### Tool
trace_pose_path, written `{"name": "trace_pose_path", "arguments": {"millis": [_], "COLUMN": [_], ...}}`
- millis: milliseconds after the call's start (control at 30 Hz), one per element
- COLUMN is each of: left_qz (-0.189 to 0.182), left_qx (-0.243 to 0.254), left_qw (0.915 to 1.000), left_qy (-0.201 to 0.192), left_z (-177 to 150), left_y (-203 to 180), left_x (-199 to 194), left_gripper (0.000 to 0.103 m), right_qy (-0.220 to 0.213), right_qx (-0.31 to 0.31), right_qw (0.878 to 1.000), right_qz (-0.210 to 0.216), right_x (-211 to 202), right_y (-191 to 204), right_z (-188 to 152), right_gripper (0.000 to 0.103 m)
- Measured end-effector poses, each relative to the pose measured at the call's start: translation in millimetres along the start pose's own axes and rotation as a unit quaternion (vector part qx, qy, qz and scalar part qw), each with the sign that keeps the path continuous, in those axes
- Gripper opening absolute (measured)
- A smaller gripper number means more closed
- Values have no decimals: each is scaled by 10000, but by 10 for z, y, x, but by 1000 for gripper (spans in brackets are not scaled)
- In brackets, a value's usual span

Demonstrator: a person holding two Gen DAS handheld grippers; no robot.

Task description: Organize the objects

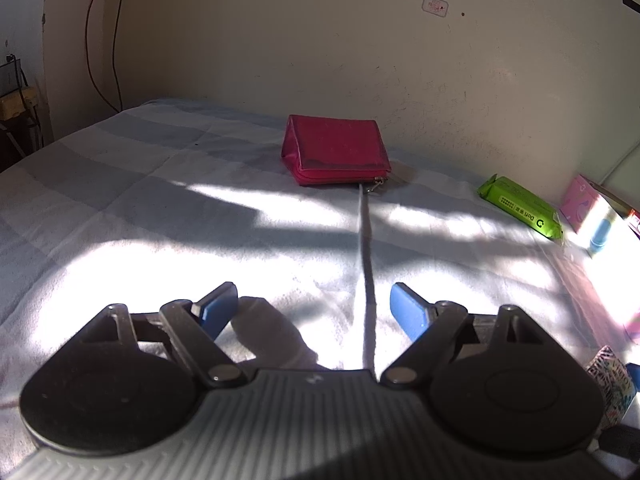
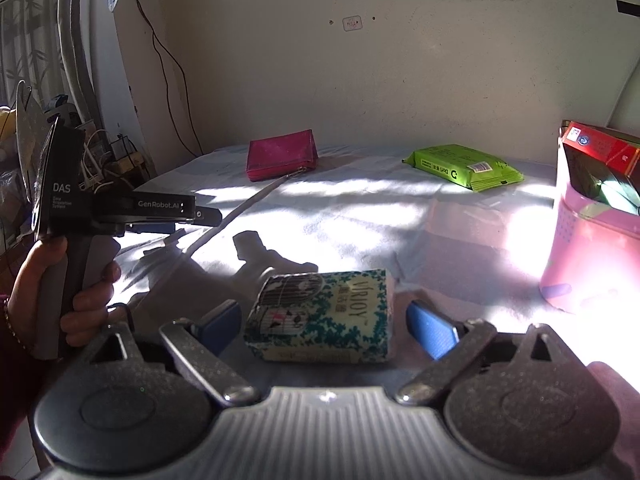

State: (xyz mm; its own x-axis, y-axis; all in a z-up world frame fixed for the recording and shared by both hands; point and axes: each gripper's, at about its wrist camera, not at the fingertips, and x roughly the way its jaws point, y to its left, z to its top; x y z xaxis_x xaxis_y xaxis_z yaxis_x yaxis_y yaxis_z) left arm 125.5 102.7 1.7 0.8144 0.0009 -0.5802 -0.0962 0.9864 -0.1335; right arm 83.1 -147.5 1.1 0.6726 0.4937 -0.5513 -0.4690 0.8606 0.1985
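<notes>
A small tissue pack (image 2: 324,316) with a green and white print lies on the pale bed sheet (image 2: 360,216), between the blue pads of my right gripper (image 2: 326,322). The jaws stand open: there is a gap on the pack's right side and the pads do not press on it. My left gripper (image 1: 314,306) is open over bare sheet, with only the grey strap (image 1: 366,248) of a red pouch (image 1: 336,150) running between its fingers. A hand holds that left gripper (image 2: 212,216) at the left edge of the right wrist view.
The red pouch (image 2: 282,154) sits near the wall. A green wipes pack (image 2: 464,166) lies to its right. A pink container (image 2: 588,240) holding a red box (image 2: 600,148) stands at the right edge. Cables and clutter fill the left corner beyond the bed.
</notes>
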Motion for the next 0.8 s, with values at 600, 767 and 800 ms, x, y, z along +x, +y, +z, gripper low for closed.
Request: {"name": "trace_pose_path", "arguments": {"millis": [600, 767, 800], "left_qz": [-2538, -2872, -2901], "left_qx": [-609, -447, -420], "left_qw": [9604, 9465, 9444], "left_qy": [980, 1403, 1487], "left_z": [-269, -356, -374], "left_y": [-593, -864, -904], "left_x": [-668, -528, -488], "left_gripper": [82, 79, 78], "right_qy": [133, 275, 295], "right_qx": [-30, -69, -121], "right_qw": [9998, 9996, 9995], "right_qz": [167, 58, 18], "right_x": [-68, -20, -10], "right_y": [-31, -8, 12], "right_z": [-32, -31, -32], "right_gripper": [94, 94, 94]}}
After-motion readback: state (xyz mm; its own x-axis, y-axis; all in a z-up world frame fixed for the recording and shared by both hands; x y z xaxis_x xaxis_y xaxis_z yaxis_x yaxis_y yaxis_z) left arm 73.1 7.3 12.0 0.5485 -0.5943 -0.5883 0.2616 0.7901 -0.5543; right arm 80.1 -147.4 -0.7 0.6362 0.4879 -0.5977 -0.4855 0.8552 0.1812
